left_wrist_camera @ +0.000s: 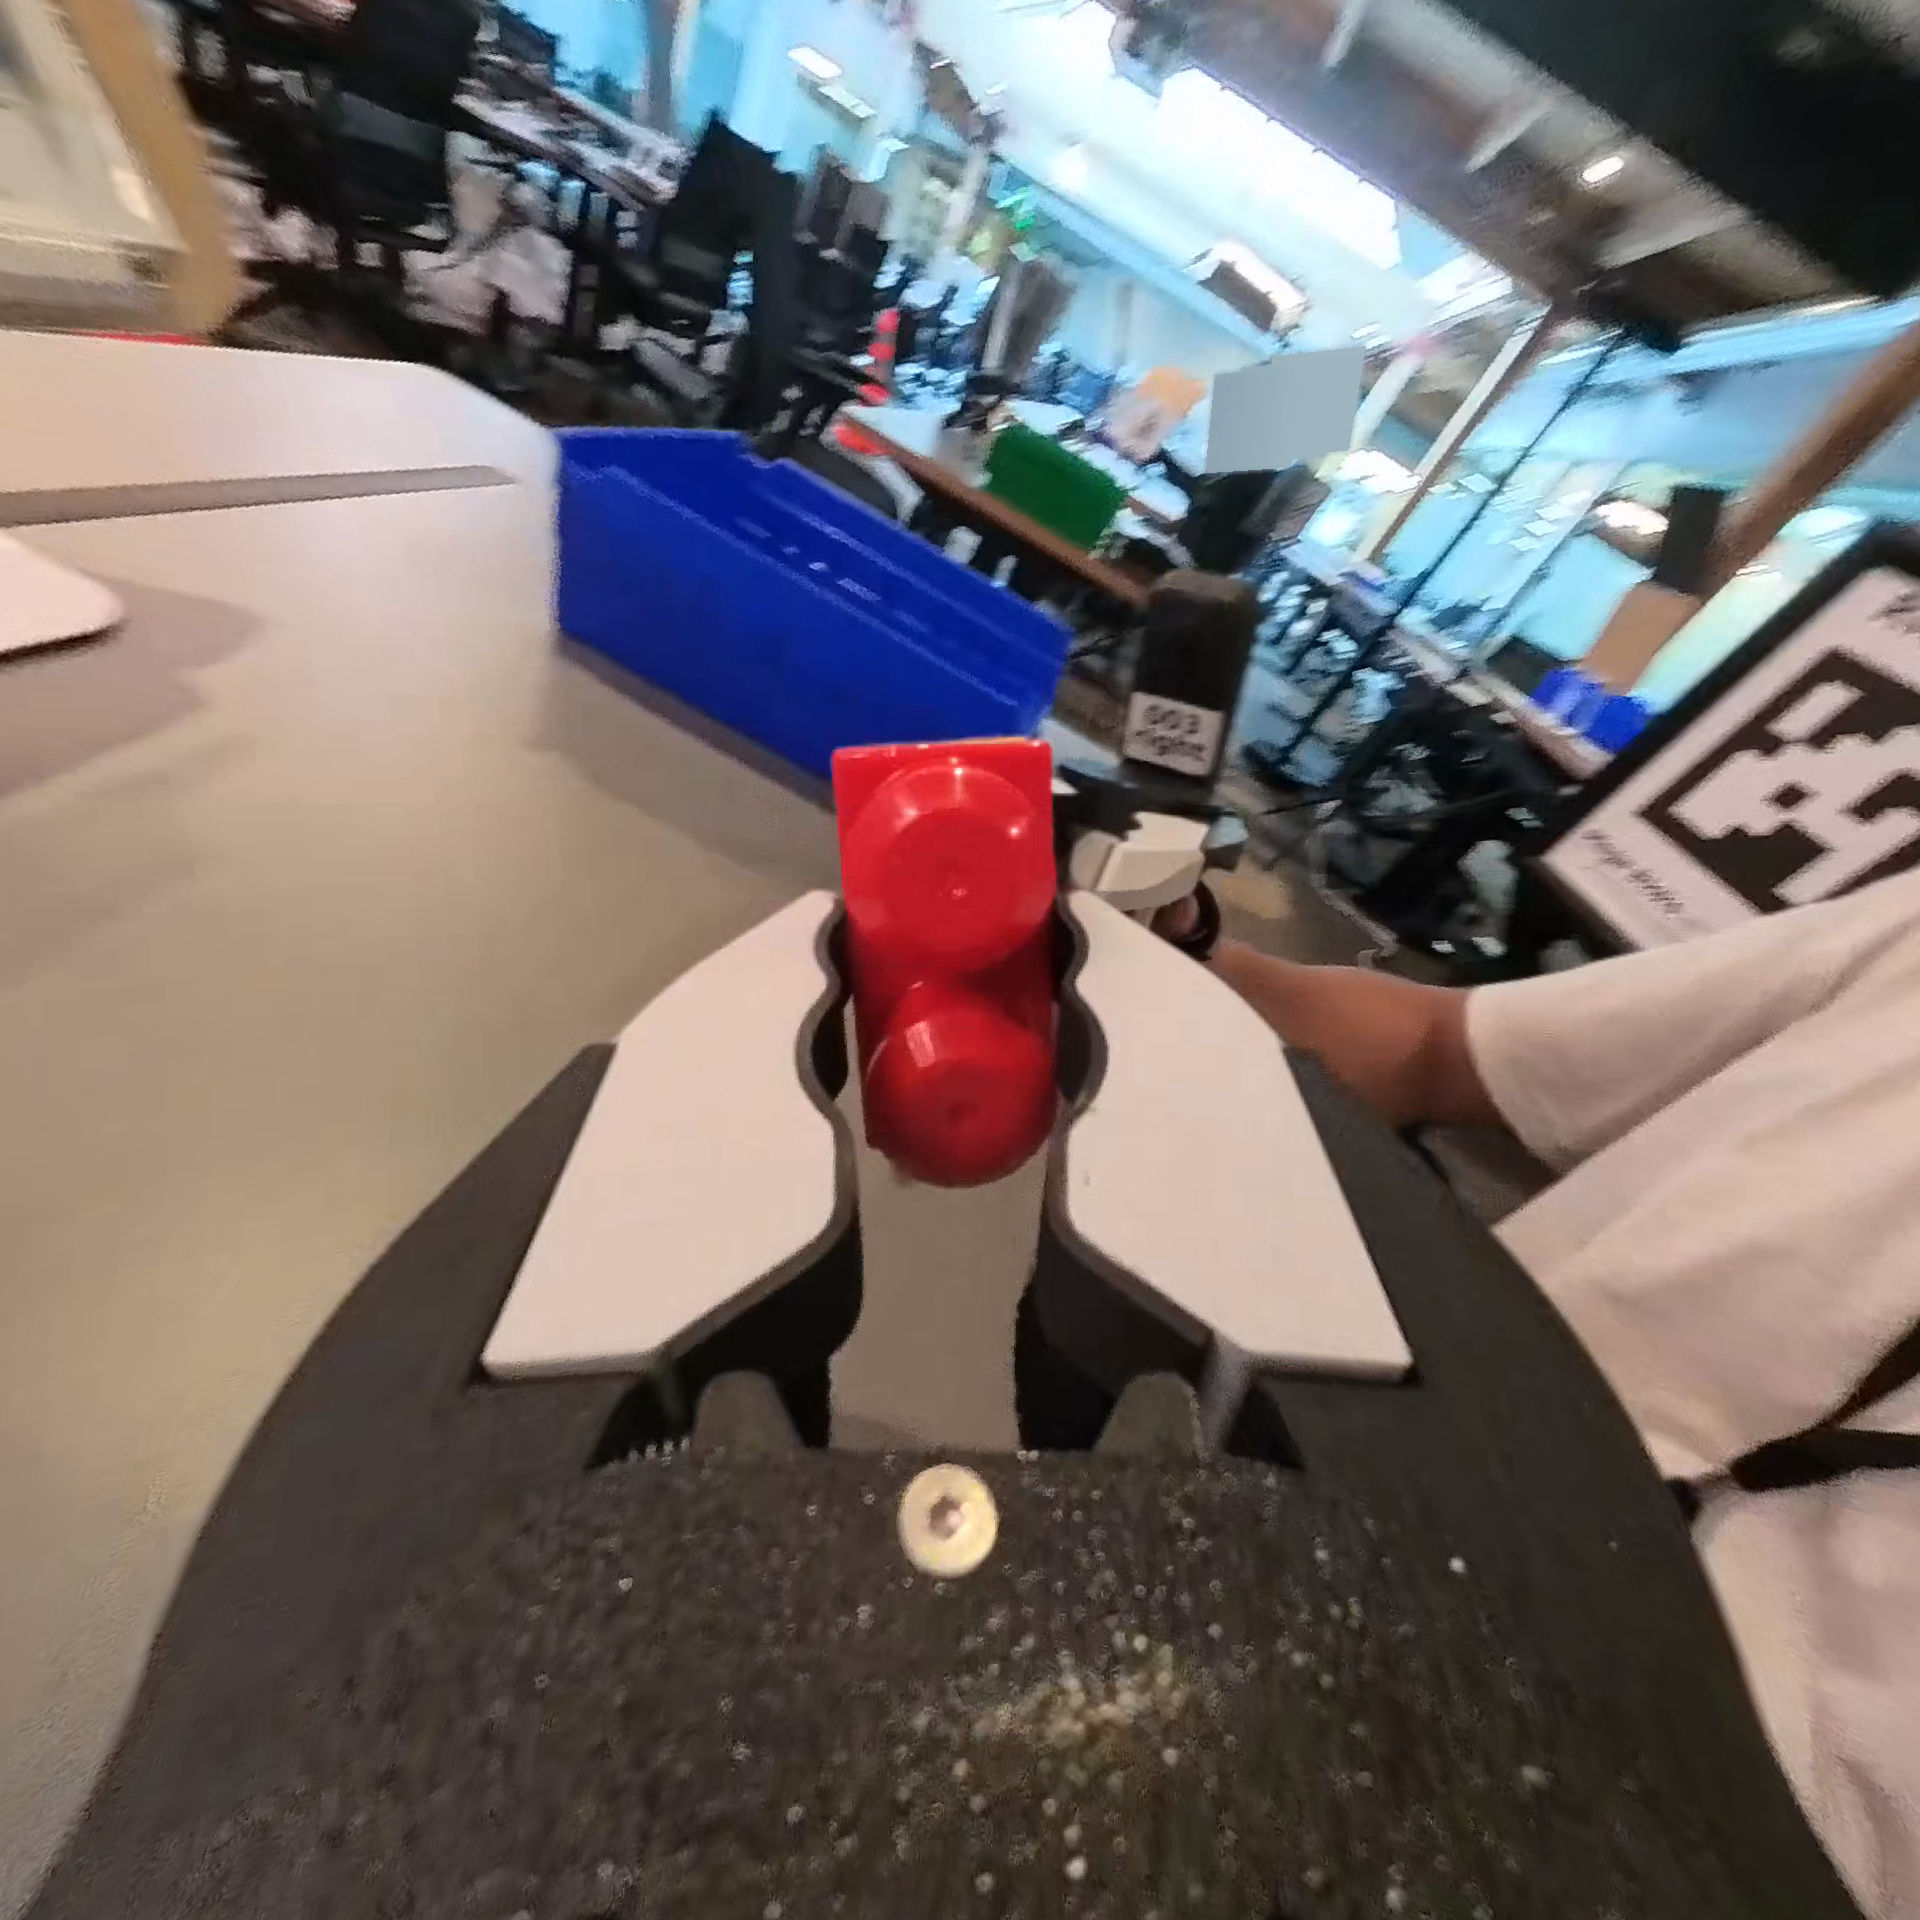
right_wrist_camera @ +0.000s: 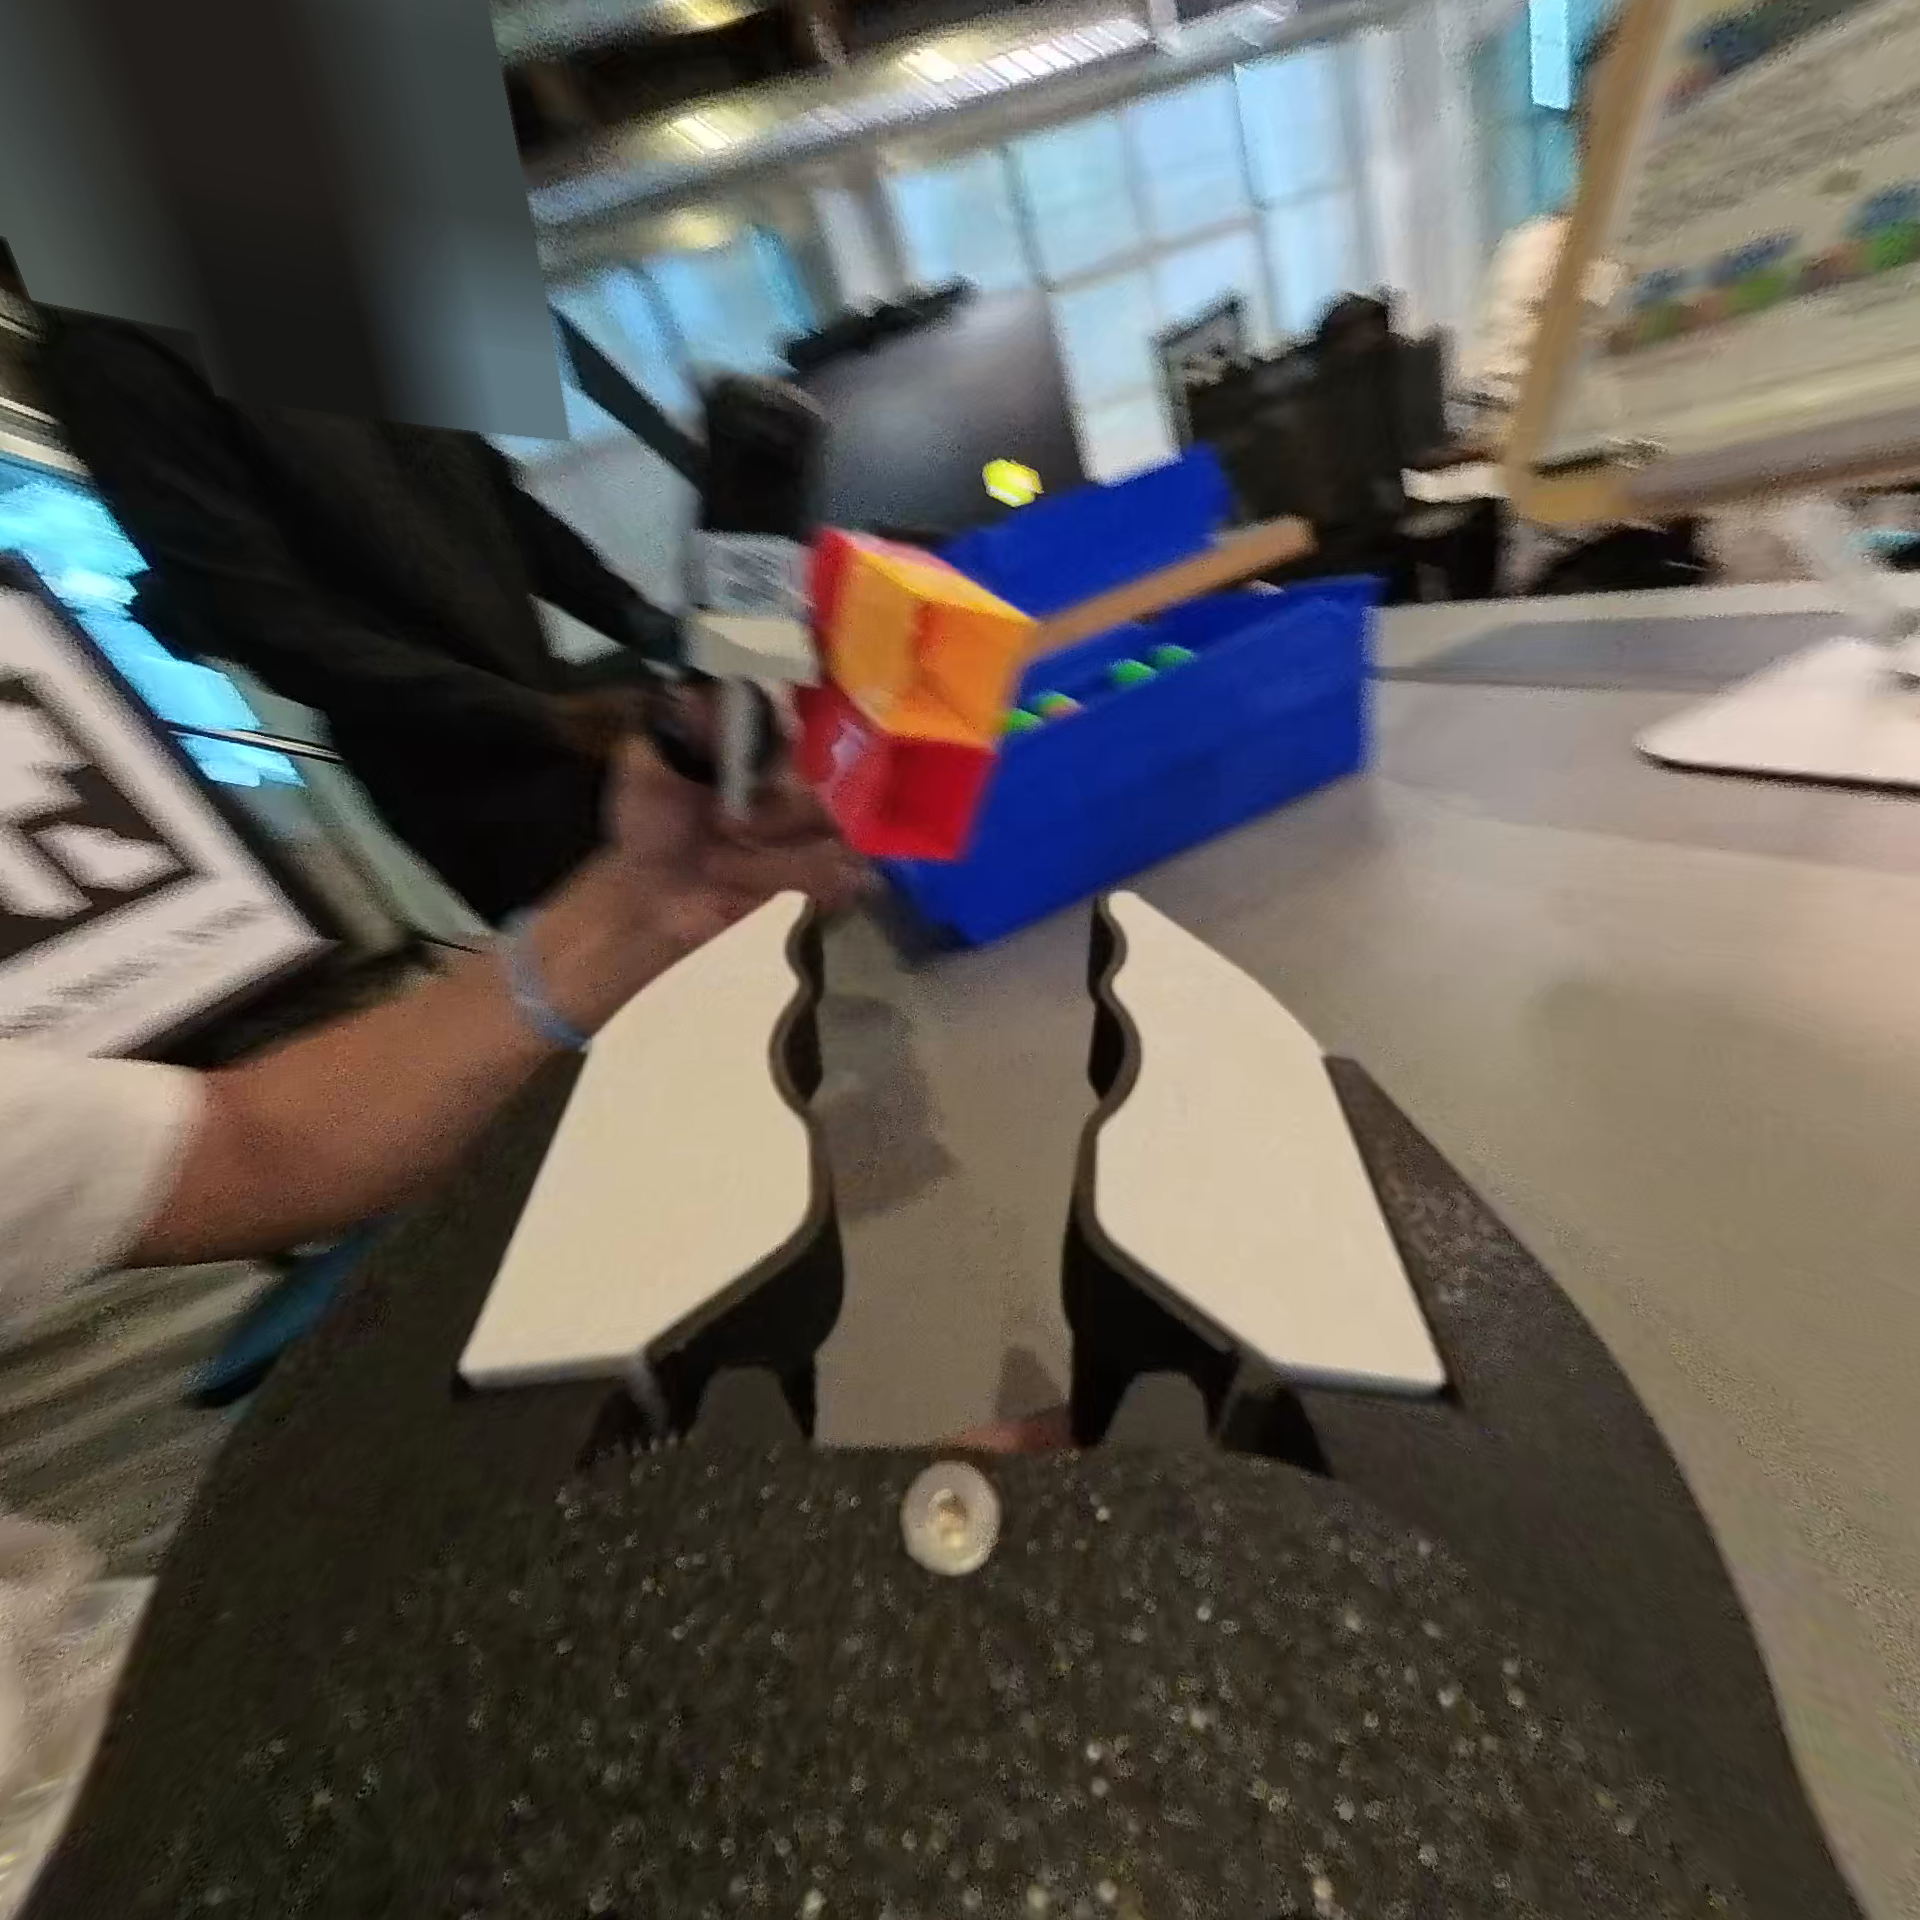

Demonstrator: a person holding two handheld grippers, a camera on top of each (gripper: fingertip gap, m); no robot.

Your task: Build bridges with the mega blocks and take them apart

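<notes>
The left gripper [left_wrist_camera: 951, 935] is clamped on a red block [left_wrist_camera: 945, 914] — glossy moulded plastic with two rounded, dome-topped studs facing the camera, one above the other. The block sits between the scalloped inner edges of the flat, matte white fingers [left_wrist_camera: 707, 1122], held up off the pale grey worktop [left_wrist_camera: 260, 883]. The gripper's body is rough black plastic with a speckled grain and one silver screw.

The right gripper [right_wrist_camera: 951, 935] has its jaws parted with nothing between them; only the smooth worktop shows through the gap.

Seen from the right wrist view, the left gripper carries the red block with an orange block [right_wrist_camera: 925, 644] stuck to it — both show their hollow, square-walled undersides, though motion blur softens the edges. They hang in front of a blue bin [right_wrist_camera: 1164, 769], a rectangular, hard plastic tub standing on the worktop. Small green rounded pieces [right_wrist_camera: 1132, 670] lie inside the bin; what they are is too blurred to tell. A thin wooden strip [right_wrist_camera: 1174, 582] crosses above the bin's rim.
</notes>
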